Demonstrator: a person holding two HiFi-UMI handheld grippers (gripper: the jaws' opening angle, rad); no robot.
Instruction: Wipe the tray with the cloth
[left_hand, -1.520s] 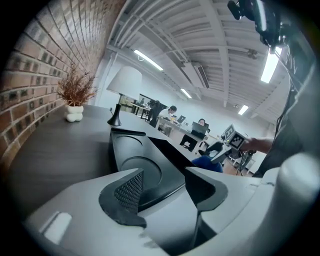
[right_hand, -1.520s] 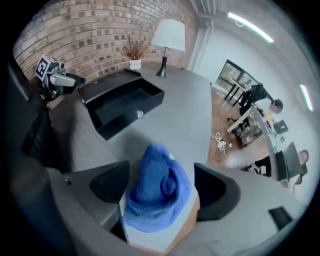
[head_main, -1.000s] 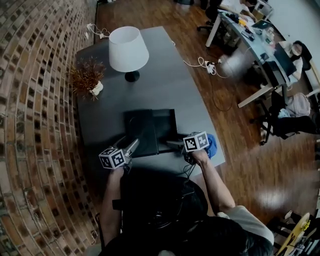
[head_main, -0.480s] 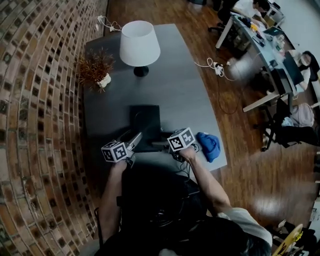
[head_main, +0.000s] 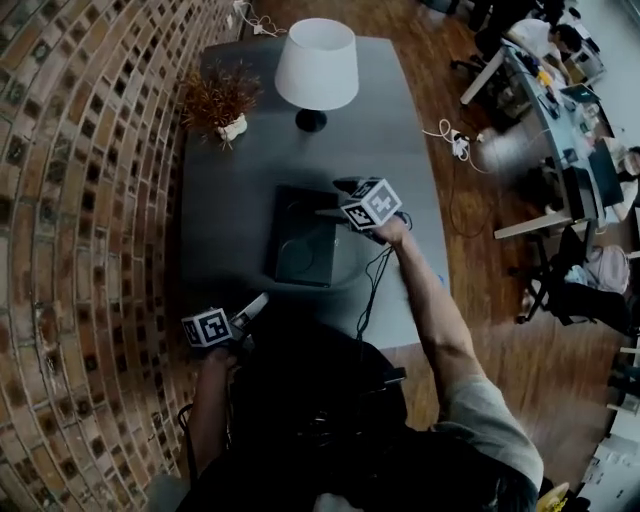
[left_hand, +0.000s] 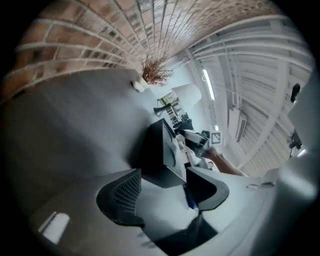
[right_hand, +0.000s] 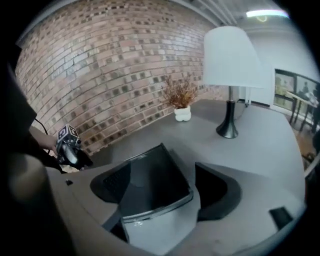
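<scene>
On the grey table (head_main: 225, 200), between the lamp (head_main: 316, 63) and the near edge, we see the tray (head_main: 300, 240). It is black and nearly square, with a low raised rim that catches a thin line of light and a shallow round hollow in its floor. Our right gripper (head_main: 335, 200) is at its far right corner. Its jaws are spread wide, having just narrowed a little, and the tray shows in the gap with no pad pressing on it. Our left gripper (head_main: 262, 298) is off the tray by the table's front edge, jaws half apart after closing somewhat, and empty.
</scene>
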